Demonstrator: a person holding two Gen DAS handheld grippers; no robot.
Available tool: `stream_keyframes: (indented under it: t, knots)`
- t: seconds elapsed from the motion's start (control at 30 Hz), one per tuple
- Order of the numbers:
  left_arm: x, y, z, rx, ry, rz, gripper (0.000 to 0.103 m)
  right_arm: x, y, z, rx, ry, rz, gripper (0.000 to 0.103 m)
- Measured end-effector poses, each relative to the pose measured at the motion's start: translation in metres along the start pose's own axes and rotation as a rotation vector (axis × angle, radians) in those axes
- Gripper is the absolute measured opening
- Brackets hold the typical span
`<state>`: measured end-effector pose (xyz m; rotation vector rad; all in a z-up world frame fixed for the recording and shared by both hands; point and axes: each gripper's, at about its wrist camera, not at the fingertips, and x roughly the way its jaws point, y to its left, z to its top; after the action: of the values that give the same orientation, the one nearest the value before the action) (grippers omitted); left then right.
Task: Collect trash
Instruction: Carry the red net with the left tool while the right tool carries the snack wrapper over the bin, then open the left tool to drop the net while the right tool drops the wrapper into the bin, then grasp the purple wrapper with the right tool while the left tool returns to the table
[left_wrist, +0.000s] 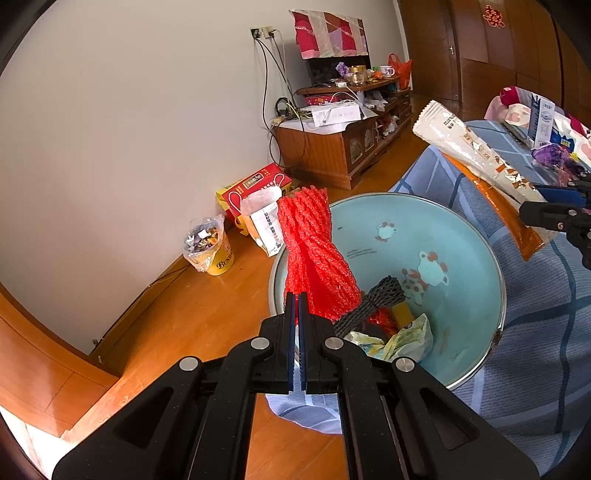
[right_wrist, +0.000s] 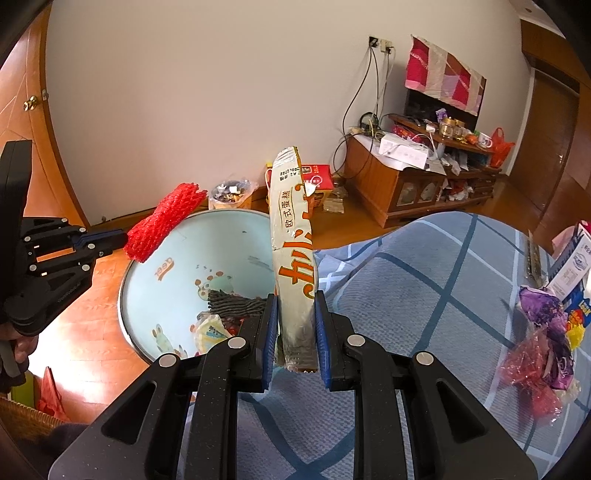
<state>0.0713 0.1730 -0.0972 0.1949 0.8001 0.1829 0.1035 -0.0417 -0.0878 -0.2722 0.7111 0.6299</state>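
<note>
While a pale blue basin (left_wrist: 461, 236) sits at the edge of a blue checked bedspread (right_wrist: 424, 258), two pieces of trash hang above or beside it, each pinched in a hand-held gripper. The left gripper (left_wrist: 296, 295) is clamped tight on the lower end of a red foam fruit net (left_wrist: 314, 254), which stands up over the basin's near-left rim. The right gripper (right_wrist: 295, 299) grips a long white snack wrapper (right_wrist: 293, 236) with orange lettering by its bottom end, the pads pressing both sides; the wrapper rises upright just beside the basin's right rim, over the bedspread's edge.

Inside the basin, low against its near wall, lie a grey foam net (left_wrist: 373, 302), a crumpled yellow-and-white wrapper (left_wrist: 402, 338) and some red and yellow scraps that are too bunched up to identify for certain. Cartoon animals decorate the basin's inner wall.

Farther along the bedspread, toward its right edge, rests a heap of purple and red cellophane (right_wrist: 535, 339) next to a blue-and-white carton (right_wrist: 572, 266). On the wooden floor (left_wrist: 192, 314) by the white wall stand a yellow bucket lined with a plastic bag of litter (left_wrist: 208, 245) and a red gift box (left_wrist: 258, 184). A cluttered wooden cabinet (right_wrist: 406, 184) stands against the same wall.
</note>
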Motion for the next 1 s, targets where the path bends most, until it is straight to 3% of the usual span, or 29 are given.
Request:
stream_keyframes:
  t: [0.17,0.2,0.3,0.57,0.7,1.0]
  knots:
    - [0.002,-0.002,-0.001,-0.011,0.003,-0.010,0.006,0.003,0.005,-0.002,-0.011,0.007,0.031,0.030]
    - [0.003,-0.002,-0.001,-0.012,0.004,-0.008,0.014,0.003,0.006,-0.002,-0.011,0.005,0.031,0.034]
    - [0.002,-0.002,-0.001,-0.019,-0.002,-0.001,0.040,0.004,0.005,-0.003,-0.010,0.011,0.033,0.035]
    - [0.004,-0.007,-0.004,-0.026,-0.001,0.005,0.069,0.000,0.000,-0.007,0.016,0.003,0.022,0.043]
    - [0.008,-0.011,-0.004,-0.026,0.005,-0.003,0.077,-0.005,-0.010,-0.011,0.026,-0.003,0.002,0.043]
    - [0.018,-0.040,0.001,0.013,0.004,0.001,0.091,-0.035,-0.071,-0.031,0.116,-0.028,-0.105,0.046]
